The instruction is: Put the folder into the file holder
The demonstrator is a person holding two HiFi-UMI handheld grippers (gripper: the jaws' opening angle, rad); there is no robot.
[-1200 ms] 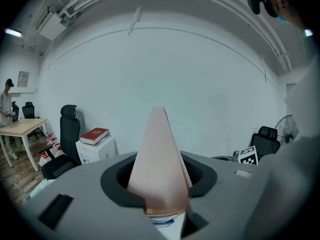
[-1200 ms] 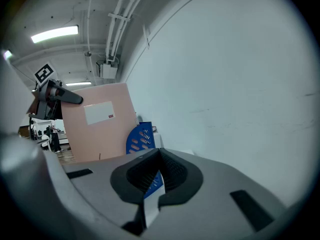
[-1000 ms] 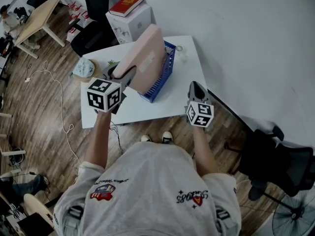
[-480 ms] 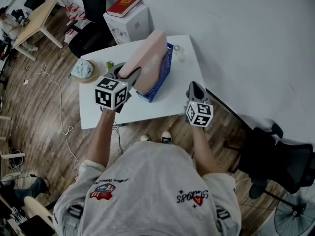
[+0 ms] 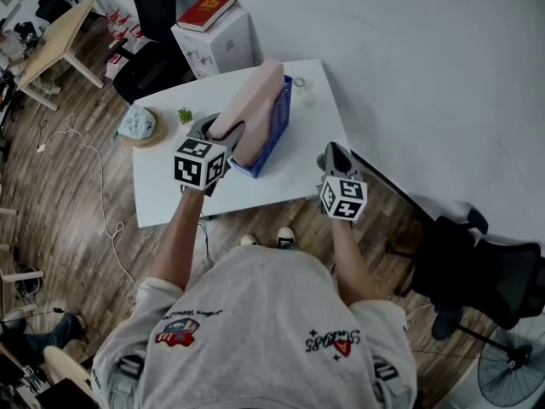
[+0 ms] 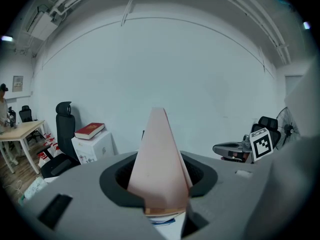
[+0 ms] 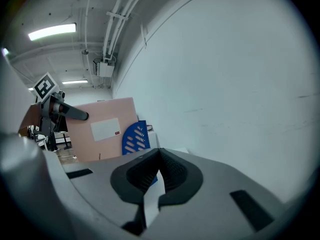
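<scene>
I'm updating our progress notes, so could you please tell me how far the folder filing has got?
Done: the left tongs are clamped on the pink folder. In hand: the folder leans over the blue file holder, its lower end apparently inside. Left: seat it fully and let go. The right tongs hang shut and empty near the edge of the white table.

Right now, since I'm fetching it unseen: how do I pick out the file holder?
Find the white table by the wall. Toward its far right side stands the file holder, next to the pink folder. It is the only blue thing on the table, with slotted sides.
</scene>
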